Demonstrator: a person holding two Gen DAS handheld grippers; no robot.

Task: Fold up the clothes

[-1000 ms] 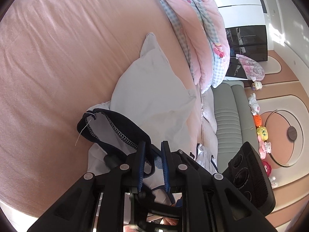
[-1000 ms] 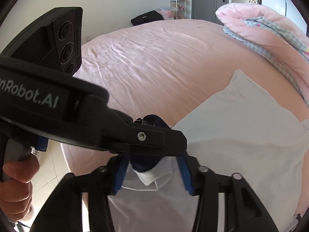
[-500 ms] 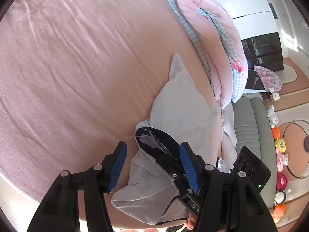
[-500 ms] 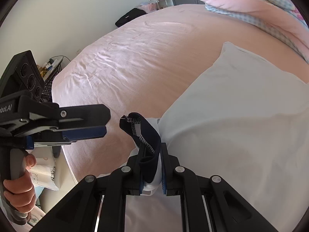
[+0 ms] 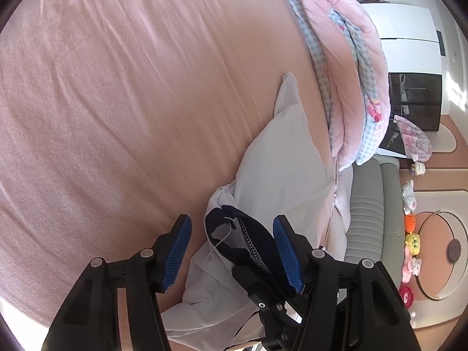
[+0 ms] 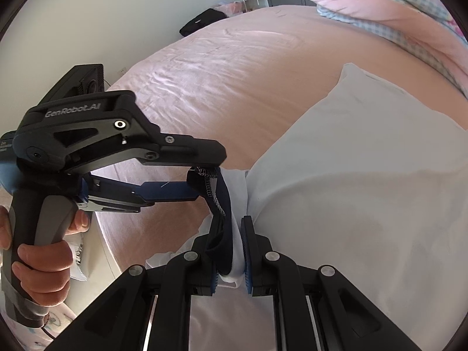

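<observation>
1. The left wrist view looks down along its own fingers (image 5: 286,256), close over the pink bed (image 5: 117,102), facing the folded quilt (image 5: 345,67) and the room's floor beyond.
2. The right wrist view looks steeply down, very near the white garment (image 6: 365,204), toward what seems a far wall.
3. Both share the garment's dark collar (image 5: 251,239), bed and quilt.

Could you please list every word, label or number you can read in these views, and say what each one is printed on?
"GenRobot.AI": on the black body of the left tool, seen from the right wrist.
Small print at that tool's left edge: too small to read.
Nothing legible in the left wrist view.
</observation>
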